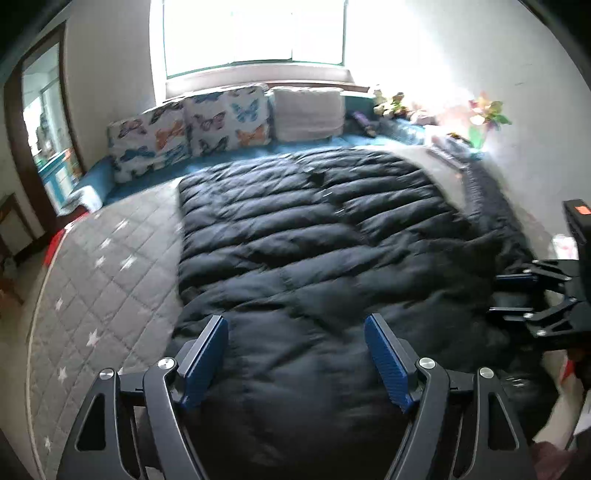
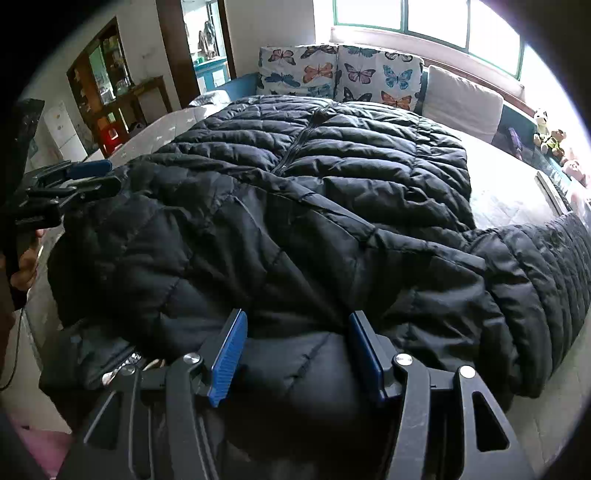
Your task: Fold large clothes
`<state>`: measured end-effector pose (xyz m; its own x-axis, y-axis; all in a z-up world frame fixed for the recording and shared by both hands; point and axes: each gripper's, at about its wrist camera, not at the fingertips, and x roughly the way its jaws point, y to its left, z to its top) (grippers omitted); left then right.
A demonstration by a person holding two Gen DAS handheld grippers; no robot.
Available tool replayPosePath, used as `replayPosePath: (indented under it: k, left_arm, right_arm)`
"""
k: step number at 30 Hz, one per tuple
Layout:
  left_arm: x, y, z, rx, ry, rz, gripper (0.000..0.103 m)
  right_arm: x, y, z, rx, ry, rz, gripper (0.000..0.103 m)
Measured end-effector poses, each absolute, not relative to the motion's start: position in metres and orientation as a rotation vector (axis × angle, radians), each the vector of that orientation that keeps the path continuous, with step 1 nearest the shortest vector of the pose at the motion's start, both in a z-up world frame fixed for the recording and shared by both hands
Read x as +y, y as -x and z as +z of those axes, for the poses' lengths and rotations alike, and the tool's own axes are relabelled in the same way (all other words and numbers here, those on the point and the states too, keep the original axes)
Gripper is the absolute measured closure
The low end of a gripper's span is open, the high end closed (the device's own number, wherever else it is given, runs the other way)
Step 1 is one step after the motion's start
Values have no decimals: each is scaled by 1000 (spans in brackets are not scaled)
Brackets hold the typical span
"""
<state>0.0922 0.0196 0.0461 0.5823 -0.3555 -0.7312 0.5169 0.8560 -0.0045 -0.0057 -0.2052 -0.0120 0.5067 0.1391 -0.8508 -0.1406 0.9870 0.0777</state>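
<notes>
Left claw (image 1: 295, 354): from the left wrist camera we see its two blue pads spread wide above the near end of the coat. Black fabric fills the gap, but we cannot tell if the pads press on it, so we cannot say that it is held.
Black padded coat (image 1: 314, 229): it lies flat along the bed, the far end near the pillows.
Grey quilted bed cover (image 1: 103, 258): it is under the coat, with small white stars, and shows bare on the left side.
Butterfly pillows (image 1: 192, 125): two of them stand at the far edge of the bed, under the window (image 1: 255, 33).
Right claw (image 1: 517, 299): we see it at the right edge of this view, over the side of the coat.
Right claw (image 2: 297, 350): in its own camera the pads stand about half open, and a thick roll of the coat (image 2: 295, 221) bulges between them. The pads touch it on both sides; it looks gripped.
Zipper (image 2: 295, 144): it runs down the middle of the far part of the coat.
Left claw (image 2: 88, 177): it shows at the left edge, at the edge of the coat; a hand (image 2: 26, 266) is below it.
Soft toys (image 2: 550, 136): they sit at the far right, beside the bed.
</notes>
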Motion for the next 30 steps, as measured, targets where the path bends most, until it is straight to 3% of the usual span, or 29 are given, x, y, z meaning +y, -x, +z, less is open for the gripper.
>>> replayPosePath:
  k: [6,10,17,30]
  left_arm:
    - [-30,-87,54,802,-220,-673,24]
    - [-71,-88,34,876,-257,-753,36]
    - [-118,-78,16,897,-343,-819,39]
    - [-187,-81,12,965,-377,-851,41]
  right_arm:
    - [-217,11,-9,1019,-53,154,41]
    - [-227,17,3,976,-113,189,41]
    - [-339,36,29,880,-334,-15,41]
    - [-535,47,-34,855,-757,-259,41]
